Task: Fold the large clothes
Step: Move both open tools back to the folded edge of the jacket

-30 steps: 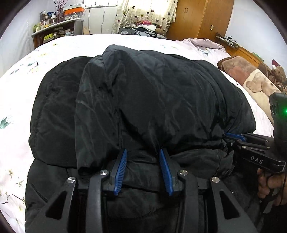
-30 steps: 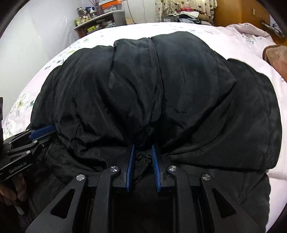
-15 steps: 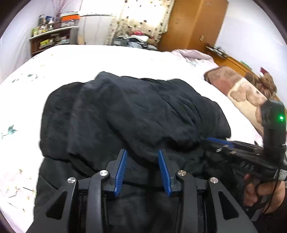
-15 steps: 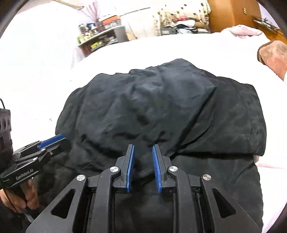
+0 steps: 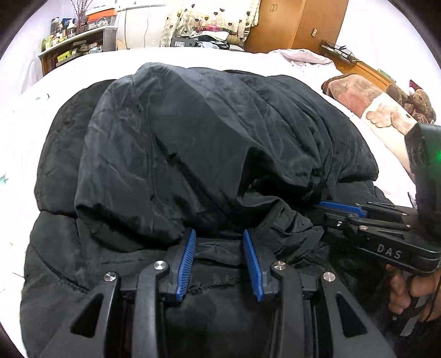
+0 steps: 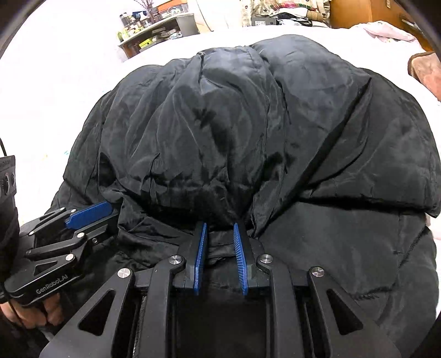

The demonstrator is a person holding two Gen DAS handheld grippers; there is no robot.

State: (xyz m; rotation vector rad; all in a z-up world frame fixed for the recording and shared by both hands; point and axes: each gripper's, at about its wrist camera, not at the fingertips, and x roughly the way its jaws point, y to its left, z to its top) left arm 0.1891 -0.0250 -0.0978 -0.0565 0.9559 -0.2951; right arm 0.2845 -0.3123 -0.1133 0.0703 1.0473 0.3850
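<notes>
A large black padded jacket (image 5: 209,143) lies folded over on a white bed; it also fills the right wrist view (image 6: 248,132). My left gripper (image 5: 219,234) has its blue pads apart, tips tucked under the jacket's near folded edge with fabric between them. My right gripper (image 6: 219,224) is also parted, tips under the same edge. Each gripper shows in the other's view, the right one at the jacket's right side (image 5: 341,208) and the left one at its left side (image 6: 91,210).
The white floral bedsheet (image 5: 33,115) surrounds the jacket. A brown blanket and teddy bear (image 5: 380,107) lie at the right. A cluttered shelf (image 5: 74,46) and a wooden wardrobe (image 5: 297,24) stand beyond the bed.
Both grippers pulled back and up half a second ago, then came forward and down again to the jacket's near edge. The right gripper's pads have opened wider.
</notes>
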